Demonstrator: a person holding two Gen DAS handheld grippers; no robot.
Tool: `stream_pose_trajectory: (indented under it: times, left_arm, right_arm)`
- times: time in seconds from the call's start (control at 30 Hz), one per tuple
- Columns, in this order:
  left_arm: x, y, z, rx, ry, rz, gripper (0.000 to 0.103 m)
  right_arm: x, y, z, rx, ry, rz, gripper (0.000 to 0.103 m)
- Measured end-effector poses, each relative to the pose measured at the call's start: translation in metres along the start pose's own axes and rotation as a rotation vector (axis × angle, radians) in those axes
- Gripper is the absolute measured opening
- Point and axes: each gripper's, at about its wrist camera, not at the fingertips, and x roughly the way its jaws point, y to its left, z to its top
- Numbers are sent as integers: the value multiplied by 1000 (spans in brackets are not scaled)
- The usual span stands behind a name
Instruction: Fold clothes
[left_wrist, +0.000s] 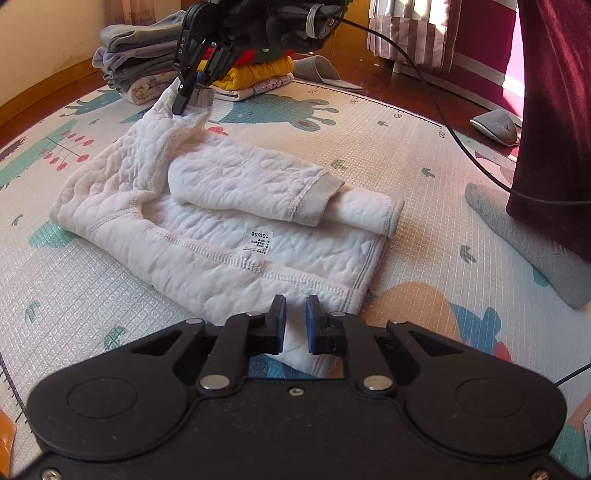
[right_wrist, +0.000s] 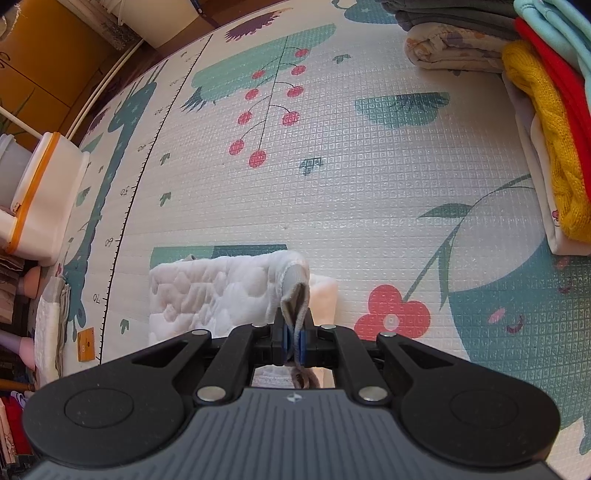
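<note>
Play mat (left_wrist: 424, 155) carries everything. White quilted top (left_wrist: 229, 236) lies mid-mat, one sleeve (left_wrist: 251, 184) across body, likely partly folded. Folded stacks (left_wrist: 147, 70) behind, apparently sorted aside. Right gripper (right_wrist: 294, 341) clenched on grey cuff (right_wrist: 295, 295), raising other sleeve, probably for fold inward. Left gripper (left_wrist: 295, 321) low at hem, fingers (left_wrist: 277, 317) parted, empty.

1. A white quilted child's top (left_wrist: 221, 229) lies partly folded on a printed foam play mat (left_wrist: 406, 147), one grey-cuffed sleeve laid across it.
2. The left gripper (left_wrist: 295, 325) hovers with jaws apart over the near hem.
3. The right gripper (left_wrist: 188, 98) pinches the far sleeve's grey cuff (left_wrist: 201, 96), lifting it.
</note>
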Motion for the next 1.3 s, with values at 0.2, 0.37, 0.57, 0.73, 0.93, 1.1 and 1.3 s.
stream_pose_trajectory:
  times: [0.2,0.37,0.57,0.73,0.93,1.1,1.3]
  left_arm:
    - [5,-18,3,119,-4,34,8]
    - [8,-10,-8,72,-41,-7,7]
    - [16,-17,-4,103,-44,39,7]
    - [13,-14,2,79,-24,31,8]
    - [13,-11,1,66,-27,30,8]
    - [14,-9,1,35,-28,25,8]
    - [14,-9,5,31,-26,25,9]
  right_arm:
    - [0,2,0,-9,0,0,8]
    - [1,3,0,-8,3,0,8]
    - [3,4,-1,-11,7,1,8]
    - [-5,7,-3,-15,-3,30,8]
    - [-32,18,-11,-20,-23,103,8]
    - [-46,41,-24,-140,-48,91,8]
    - [-57,75,-41,-339,-79,41,8]
